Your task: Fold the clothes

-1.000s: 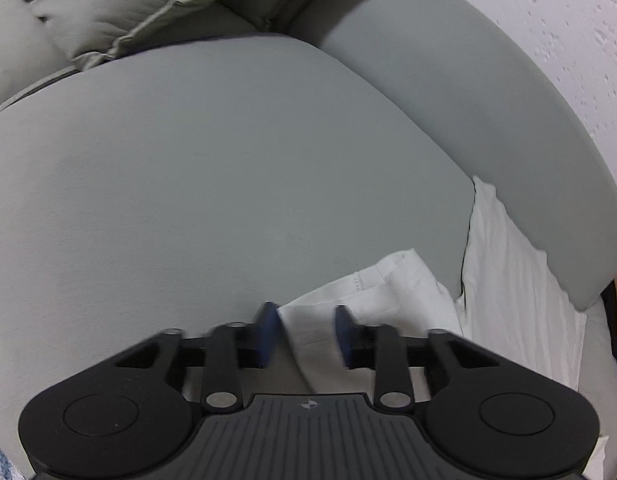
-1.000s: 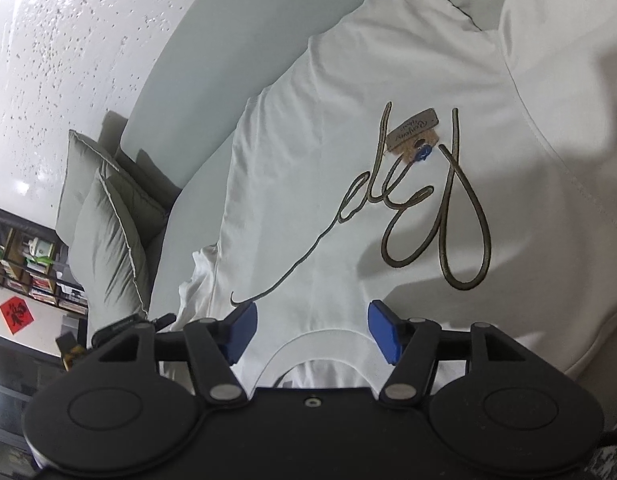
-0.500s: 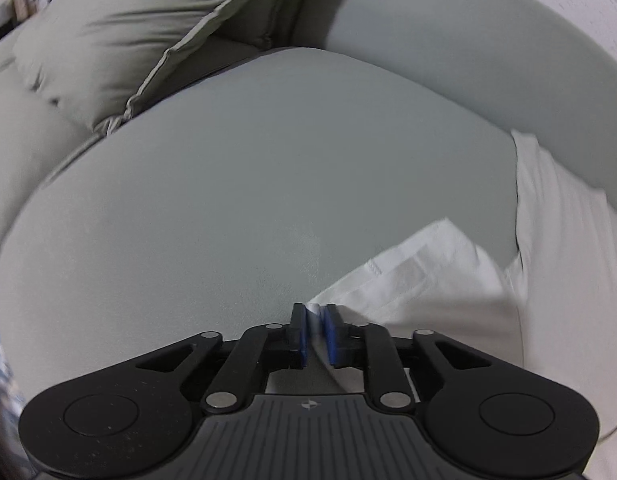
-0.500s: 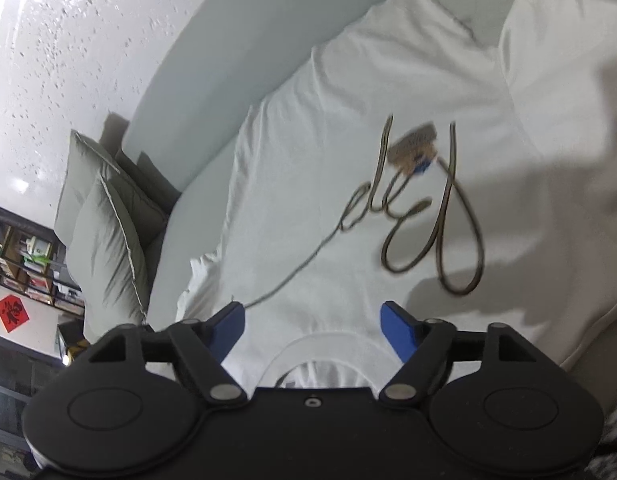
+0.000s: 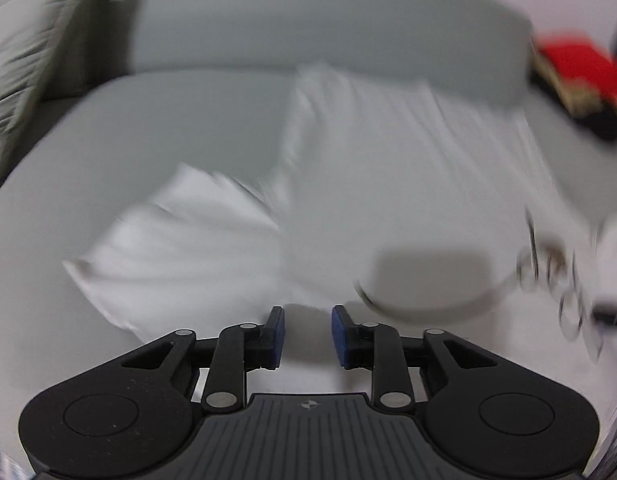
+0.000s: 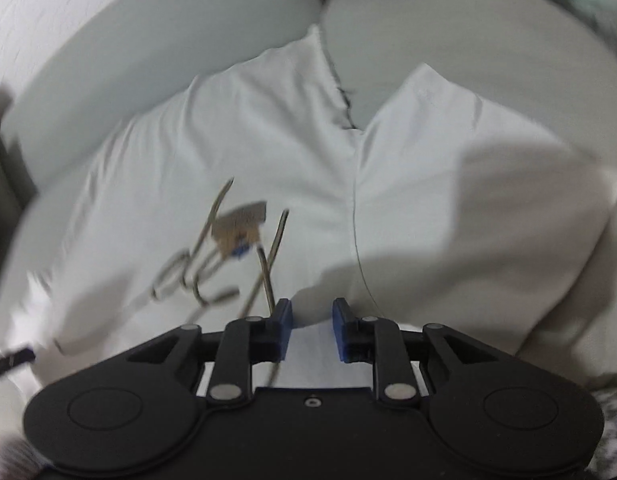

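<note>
A white T-shirt with a dark script print and a brown tag lies spread on the grey sofa. Its left sleeve sticks out to the side, and the right sleeve lies folded in over the body. The left wrist view is blurred. My left gripper hovers over the shoulder beside the collar; its jaws are opening with nothing between them. My right gripper sits low over the shirt near the print. Its jaws are closing with a gap still showing and white cloth lying under that gap.
The sofa's curved backrest runs behind the shirt, with a grey cushion at the far left. A red and dark bundle sits at the right end of the seat. A white textured wall rises behind.
The left gripper let go of the sleeve, swung right over the shirt's body and opened a little. The right gripper's wide jaws narrowed, and it turned toward the right sleeve.
</note>
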`<state>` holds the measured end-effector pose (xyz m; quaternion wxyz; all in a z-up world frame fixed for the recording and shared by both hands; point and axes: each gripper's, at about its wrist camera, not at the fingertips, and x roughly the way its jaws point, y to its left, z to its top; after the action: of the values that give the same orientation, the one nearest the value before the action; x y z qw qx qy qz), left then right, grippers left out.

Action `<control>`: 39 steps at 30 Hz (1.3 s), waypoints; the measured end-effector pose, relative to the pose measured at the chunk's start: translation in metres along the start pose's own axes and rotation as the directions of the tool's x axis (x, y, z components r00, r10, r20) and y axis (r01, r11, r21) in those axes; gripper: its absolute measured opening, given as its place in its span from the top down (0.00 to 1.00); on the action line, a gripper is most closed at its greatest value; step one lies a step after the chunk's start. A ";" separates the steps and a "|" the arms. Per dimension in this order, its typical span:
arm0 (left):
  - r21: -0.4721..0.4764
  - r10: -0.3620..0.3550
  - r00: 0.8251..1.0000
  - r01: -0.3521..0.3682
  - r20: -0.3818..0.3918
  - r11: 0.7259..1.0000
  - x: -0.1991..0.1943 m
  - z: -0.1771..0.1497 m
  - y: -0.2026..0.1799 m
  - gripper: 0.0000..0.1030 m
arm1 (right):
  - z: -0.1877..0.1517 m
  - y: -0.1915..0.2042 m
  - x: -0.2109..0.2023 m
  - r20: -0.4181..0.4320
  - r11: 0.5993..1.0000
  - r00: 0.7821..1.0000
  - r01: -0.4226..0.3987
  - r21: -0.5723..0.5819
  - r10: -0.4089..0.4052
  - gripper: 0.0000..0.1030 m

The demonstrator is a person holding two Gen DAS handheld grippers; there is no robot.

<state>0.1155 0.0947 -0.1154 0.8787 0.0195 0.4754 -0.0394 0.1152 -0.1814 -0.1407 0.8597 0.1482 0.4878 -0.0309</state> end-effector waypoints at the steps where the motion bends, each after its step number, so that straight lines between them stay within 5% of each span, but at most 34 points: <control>1: 0.036 0.034 0.999 -0.034 0.001 0.999 0.000 -0.005 -0.007 0.72 | -0.006 0.000 -0.006 -0.013 0.999 1.000 0.028 -0.026 -0.028 0.73; 3: 0.083 0.057 0.998 -0.054 -0.030 0.995 -0.008 -0.011 -0.011 0.72 | -0.019 0.000 -0.019 -0.037 0.994 0.996 0.081 -0.077 -0.084 0.66; 7: 0.119 0.064 0.992 -0.051 -0.106 0.992 -0.025 -0.013 -0.002 0.72 | -0.042 -0.026 -0.045 -0.137 1.000 0.990 0.011 -0.021 -0.014 0.68; 10: 0.104 0.030 0.999 -0.026 -0.033 0.994 -0.055 -0.003 0.009 0.74 | -0.040 -0.028 -0.069 -0.166 0.999 0.985 -0.032 0.028 0.036 0.69; 14: 0.040 -0.042 0.983 0.036 0.177 0.999 -0.111 0.030 0.021 0.74 | -0.008 -0.019 -0.119 -0.004 0.980 0.982 -0.187 0.064 0.187 0.67; 19: 0.006 -0.094 0.935 0.097 0.341 0.995 -0.145 0.075 0.027 0.71 | 0.044 -0.008 -0.167 0.183 0.937 0.928 -0.342 0.075 0.324 0.51; 21: 0.004 -0.108 0.936 0.113 0.335 0.994 -0.131 0.089 0.028 0.70 | 0.063 -0.003 -0.162 0.218 0.929 0.913 -0.366 0.062 0.345 0.38; 25: 0.012 -0.114 0.960 0.115 0.257 0.993 -0.072 0.103 0.025 0.75 | 0.088 -0.011 -0.111 0.232 0.914 0.911 -0.379 0.144 0.341 0.37; 26: 0.017 -0.114 0.964 0.114 0.238 0.993 -0.053 0.103 0.023 0.83 | 0.090 -0.017 -0.092 0.230 0.915 0.919 -0.363 0.174 0.321 0.41; 29: 0.022 -0.115 0.974 0.112 0.193 0.993 0.002 0.105 0.018 0.93 | 0.096 -0.035 -0.035 0.219 0.919 0.941 -0.310 0.244 0.259 0.84; 32: -0.013 -0.098 0.982 0.102 0.159 0.995 0.049 0.113 0.016 0.94 | 0.101 -0.045 0.021 0.164 0.936 0.967 -0.231 0.266 0.192 0.84; 35: -0.015 -0.063 0.991 0.065 0.118 0.998 0.092 0.123 0.003 0.93 | 0.106 -0.042 0.065 0.093 0.924 0.962 -0.273 0.269 0.257 0.84; 37: -0.027 0.042 0.994 -0.040 0.098 0.999 0.112 0.125 0.004 0.92 | 0.107 -0.032 0.082 0.081 0.923 0.950 -0.313 0.225 0.303 0.84; 39: -0.039 0.154 0.985 -0.151 0.076 0.988 0.132 0.127 0.005 0.93 | 0.106 -0.026 0.091 0.057 0.964 0.978 -0.209 0.164 0.202 0.87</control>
<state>0.2935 0.0839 -0.1566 0.8974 0.0399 0.4380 0.0350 0.2452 -0.2284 -0.1729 0.8521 0.2697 0.4483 0.0142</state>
